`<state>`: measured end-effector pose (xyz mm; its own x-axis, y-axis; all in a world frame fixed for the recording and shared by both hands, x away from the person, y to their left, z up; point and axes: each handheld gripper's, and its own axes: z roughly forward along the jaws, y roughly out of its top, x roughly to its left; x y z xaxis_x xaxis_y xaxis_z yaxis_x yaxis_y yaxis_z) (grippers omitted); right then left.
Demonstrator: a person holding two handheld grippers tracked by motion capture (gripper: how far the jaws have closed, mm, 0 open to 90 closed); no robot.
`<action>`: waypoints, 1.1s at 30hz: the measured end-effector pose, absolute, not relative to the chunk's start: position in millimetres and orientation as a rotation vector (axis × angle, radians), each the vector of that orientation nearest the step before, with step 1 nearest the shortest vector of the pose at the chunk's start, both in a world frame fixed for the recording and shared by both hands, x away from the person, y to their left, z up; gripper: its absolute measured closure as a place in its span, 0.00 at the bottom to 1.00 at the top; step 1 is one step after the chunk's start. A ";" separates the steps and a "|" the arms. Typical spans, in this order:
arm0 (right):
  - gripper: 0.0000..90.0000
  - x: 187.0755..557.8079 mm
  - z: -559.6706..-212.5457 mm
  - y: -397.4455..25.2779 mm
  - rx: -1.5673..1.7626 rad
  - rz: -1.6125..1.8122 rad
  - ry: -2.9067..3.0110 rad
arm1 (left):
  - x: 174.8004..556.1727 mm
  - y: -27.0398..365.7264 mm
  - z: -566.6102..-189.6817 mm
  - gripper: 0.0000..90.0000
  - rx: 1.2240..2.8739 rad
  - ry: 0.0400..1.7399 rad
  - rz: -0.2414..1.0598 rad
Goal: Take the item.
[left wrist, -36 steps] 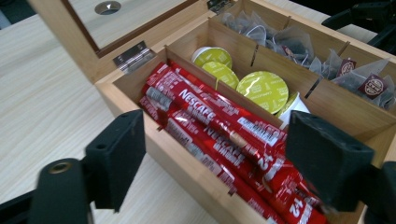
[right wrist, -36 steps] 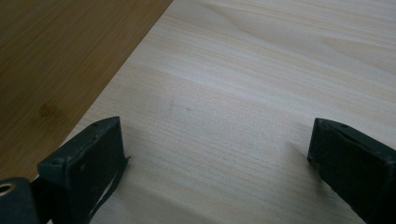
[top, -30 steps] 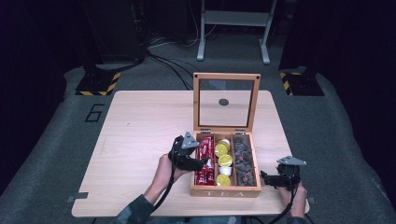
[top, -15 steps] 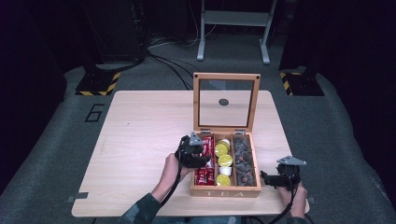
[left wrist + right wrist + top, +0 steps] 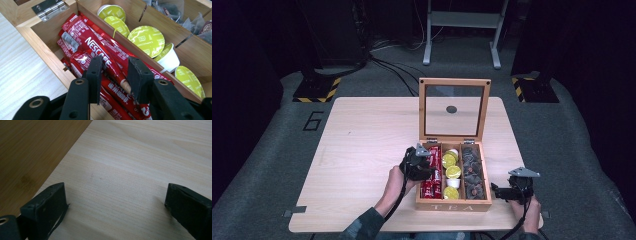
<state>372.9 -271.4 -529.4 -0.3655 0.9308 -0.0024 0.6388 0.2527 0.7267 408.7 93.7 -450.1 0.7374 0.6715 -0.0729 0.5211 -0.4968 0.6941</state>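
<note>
An open wooden tea box point(image 5: 452, 206) stands on the table, its glass lid point(image 5: 453, 82) upright. The left compartment holds red Nescafe sticks point(image 5: 432, 186) point(image 5: 90, 42). Green-lidded capsules point(image 5: 453, 171) point(image 5: 146, 37) fill the middle one and dark tea bags point(image 5: 473, 172) point(image 5: 175, 10) the right one. My left gripper point(image 5: 428, 161) point(image 5: 113, 65) hangs low over the red sticks, open, its jaws astride one stick without pressing it. To the right of the box my right gripper point(image 5: 494, 190) point(image 5: 116, 192) is wide open just above bare wood, with the box's side wall point(image 5: 30, 150) at its left.
The light wooden table point(image 5: 362, 140) has wide free room left of the box. Its front edge runs close below both hands. Dark floor with cables and a metal stand point(image 5: 462, 30) lies beyond the far edge.
My left gripper has moved right, from beside the box's left wall to over the red sticks. The right gripper has stayed put.
</note>
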 end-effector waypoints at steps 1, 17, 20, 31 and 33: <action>0.04 372.9 -529.4 -271.4 1.427 0.901 2.096 | 408.8 93.6 -450.1 0.72 2.217 0.892 0.272; 0.04 372.8 -529.4 -271.1 1.431 0.901 2.093 | 400.9 87.0 -451.5 0.84 2.218 0.915 0.368; 0.04 372.8 -529.4 -271.1 1.431 0.902 2.094 | 400.2 87.7 -450.8 0.87 2.211 0.924 0.356; 0.04 372.8 -529.4 -271.1 1.432 0.902 2.093 | 398.4 91.3 -446.6 0.91 2.161 0.924 0.359; 0.04 372.9 -529.3 -271.4 1.427 0.901 2.096 | 398.2 92.7 -444.6 0.93 2.142 0.928 0.354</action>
